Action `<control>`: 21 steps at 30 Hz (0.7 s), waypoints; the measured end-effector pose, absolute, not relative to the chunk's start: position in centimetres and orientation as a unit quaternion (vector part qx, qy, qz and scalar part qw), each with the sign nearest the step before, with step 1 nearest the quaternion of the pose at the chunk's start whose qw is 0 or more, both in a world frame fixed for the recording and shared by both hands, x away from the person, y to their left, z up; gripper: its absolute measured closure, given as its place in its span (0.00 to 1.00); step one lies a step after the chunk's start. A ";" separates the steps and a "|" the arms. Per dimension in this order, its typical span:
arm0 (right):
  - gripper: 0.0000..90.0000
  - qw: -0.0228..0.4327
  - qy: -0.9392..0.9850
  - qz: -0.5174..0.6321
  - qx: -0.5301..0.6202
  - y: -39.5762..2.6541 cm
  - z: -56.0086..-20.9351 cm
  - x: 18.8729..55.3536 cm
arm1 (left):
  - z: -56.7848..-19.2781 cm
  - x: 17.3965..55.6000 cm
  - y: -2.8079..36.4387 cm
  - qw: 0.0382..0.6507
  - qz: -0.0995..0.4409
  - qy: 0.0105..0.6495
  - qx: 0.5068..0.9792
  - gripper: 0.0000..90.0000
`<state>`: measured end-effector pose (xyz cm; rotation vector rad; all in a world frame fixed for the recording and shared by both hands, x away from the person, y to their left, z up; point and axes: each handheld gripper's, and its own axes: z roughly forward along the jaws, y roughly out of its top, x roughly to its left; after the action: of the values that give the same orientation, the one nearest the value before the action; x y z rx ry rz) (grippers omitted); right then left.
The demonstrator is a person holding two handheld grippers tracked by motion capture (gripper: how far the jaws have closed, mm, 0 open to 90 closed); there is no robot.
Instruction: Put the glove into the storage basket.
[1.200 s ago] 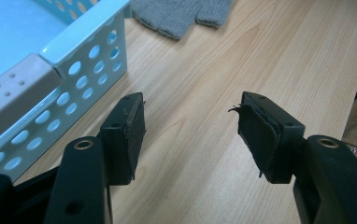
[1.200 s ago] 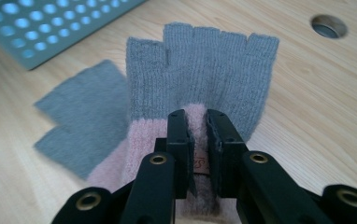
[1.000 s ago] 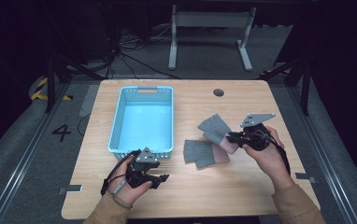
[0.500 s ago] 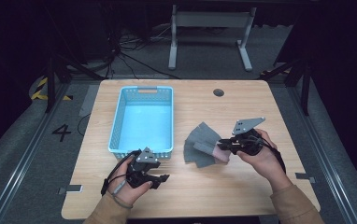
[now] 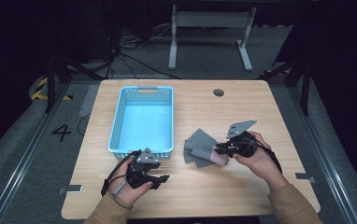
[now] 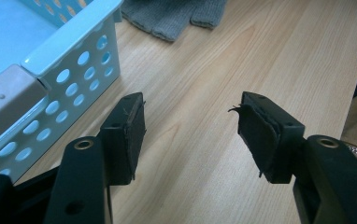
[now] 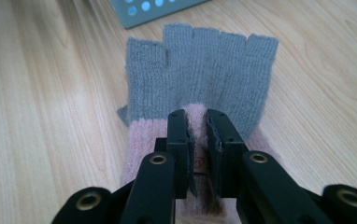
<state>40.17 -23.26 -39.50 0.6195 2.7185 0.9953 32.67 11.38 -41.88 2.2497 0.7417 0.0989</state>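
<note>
A grey fingerless glove [image 7: 200, 65] with a pink cuff [image 7: 141, 135] lies flat on the wooden table [image 5: 242, 186], fingers pointing toward the basket. My right gripper [image 7: 197, 126] is shut on the pink cuff. From above, the right gripper [image 5: 219, 149] sits at the right edge of the grey gloves [image 5: 199, 145], which look like two overlapping pieces. My left gripper [image 6: 190, 126] rests open on the table beside the basket's near corner, nothing between its jaws. The high view places the left gripper [image 5: 163, 179] near the table's front edge.
A light blue perforated basket [image 5: 116, 122] stands left of centre, its inside bare; its wall [image 6: 74, 60] is close to my left jaw. A glove's fingers [image 6: 172, 16] lie just past it. A round cable hole [image 5: 218, 92] marks the table's back.
My right gripper has come down and to the left with the glove, which was lifted and now lies low on the other grey piece. The left gripper has stayed put.
</note>
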 end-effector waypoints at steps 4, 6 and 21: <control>0.89 0.086 0.918 0.324 0.213 -23.3 -40.2 40.5 | -41.9 32.7 11.4 0.374 0.038 0.289 0.881 0.47; 0.89 0.086 0.919 0.320 0.213 -23.3 -40.4 40.6 | -41.9 32.7 11.3 0.372 0.037 0.289 0.881 0.47; 0.89 0.054 0.931 0.297 0.207 -22.9 -41.5 40.4 | -41.8 32.8 10.9 0.374 0.036 0.284 0.882 0.47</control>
<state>40.36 -22.94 -41.51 0.6298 2.8275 0.9013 32.79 10.94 -41.82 2.2589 0.7283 0.0921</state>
